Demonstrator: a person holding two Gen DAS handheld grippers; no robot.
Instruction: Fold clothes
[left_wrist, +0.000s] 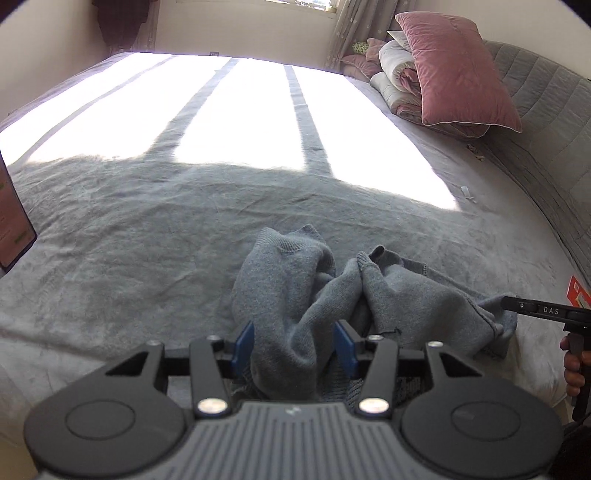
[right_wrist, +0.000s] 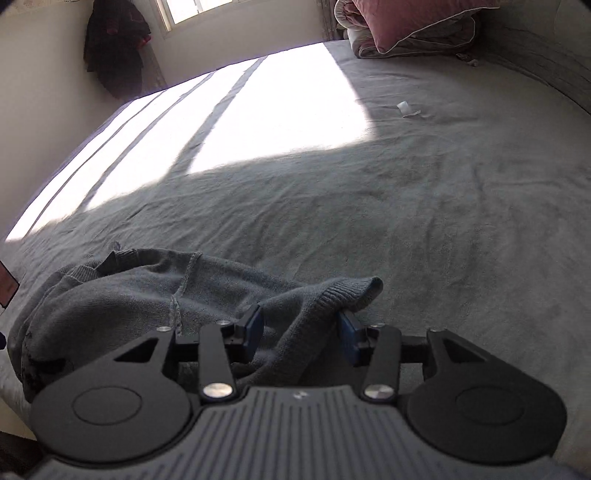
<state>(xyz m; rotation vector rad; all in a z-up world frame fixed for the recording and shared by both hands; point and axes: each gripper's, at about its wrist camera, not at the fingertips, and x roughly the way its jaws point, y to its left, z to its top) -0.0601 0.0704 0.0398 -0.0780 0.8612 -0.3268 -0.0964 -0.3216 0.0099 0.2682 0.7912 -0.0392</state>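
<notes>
Sweater (left_wrist: 295, 306), bunched between open tool (left_wrist: 293, 345) fingers

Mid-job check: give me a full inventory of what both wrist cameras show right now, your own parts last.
Sweater: one, grey knit, crumpled on the near part of the bed, a fold between each tool's pads.
Bed cover: one, grey, wrinkled, bright sunlit patch on the far half.
Pillow: one, pink, far right, leaning on the folded quilt.
Quilt: one, white and pink, folded, under the pillow.
Headboard: one, grey quilted, right edge.
Phone: one, dark, lit screen, left edge.
Paper scrap: one, white, on the cover.
Dark clothes: hanging by the window, count unclear.
Left tool: black, blue pads, jaws apart.
Right tool: same, jaws apart.
Hand: one, right edge.
</notes>
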